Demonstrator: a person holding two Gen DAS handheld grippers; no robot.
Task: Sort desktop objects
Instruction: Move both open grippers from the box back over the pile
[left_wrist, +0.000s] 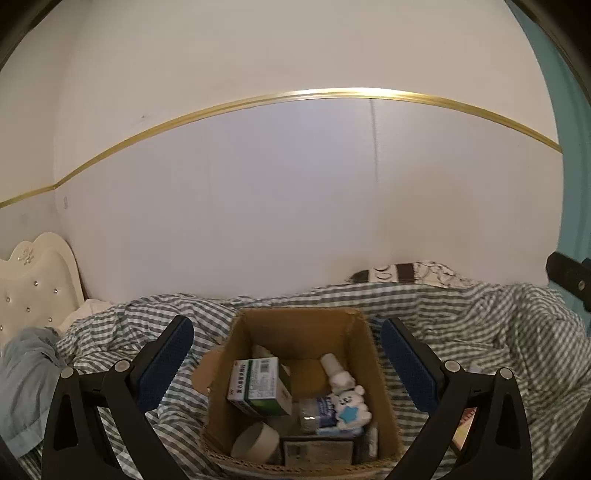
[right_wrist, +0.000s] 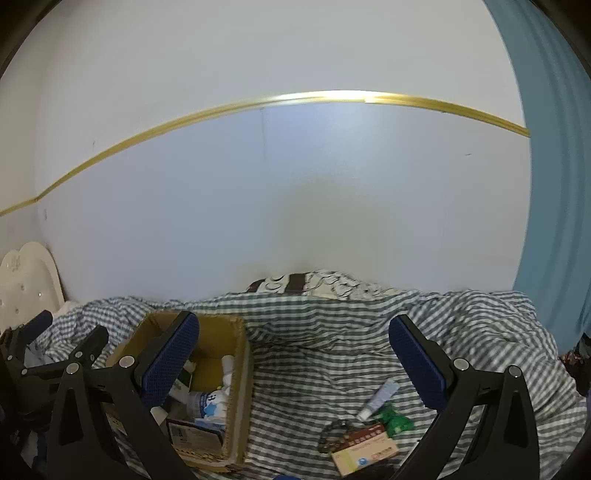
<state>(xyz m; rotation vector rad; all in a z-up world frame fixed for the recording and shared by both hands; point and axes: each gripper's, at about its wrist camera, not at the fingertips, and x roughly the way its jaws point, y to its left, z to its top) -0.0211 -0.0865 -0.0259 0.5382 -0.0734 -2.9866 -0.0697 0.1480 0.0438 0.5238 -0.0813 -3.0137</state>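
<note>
From the left wrist view, the left gripper (left_wrist: 287, 339) hangs above a cardboard box (left_wrist: 303, 328) that sits on a bed covered with a grey-and-white checked quilt (left_wrist: 491, 325). Its blue-padded fingers (left_wrist: 166, 363) are spread wide, released, with nothing between them. Inside the box lie a green-and-white medicine carton (left_wrist: 258, 386), a roll of tape (left_wrist: 255, 441), a small white bear toy (left_wrist: 349, 404) and a white bottle (left_wrist: 334, 367), all jumbled together.

From the right wrist view, the right gripper (right_wrist: 293, 345) is likewise wide open and empty, above the quilt to the right of the box. Still out on the quilt, near the lower right, are a small tube (right_wrist: 378, 398), a green wrapper (right_wrist: 395, 419) just beside it, a red-and-cream carton (right_wrist: 365, 448) and a dark beaded item (right_wrist: 334, 434) touching that carton.
</note>
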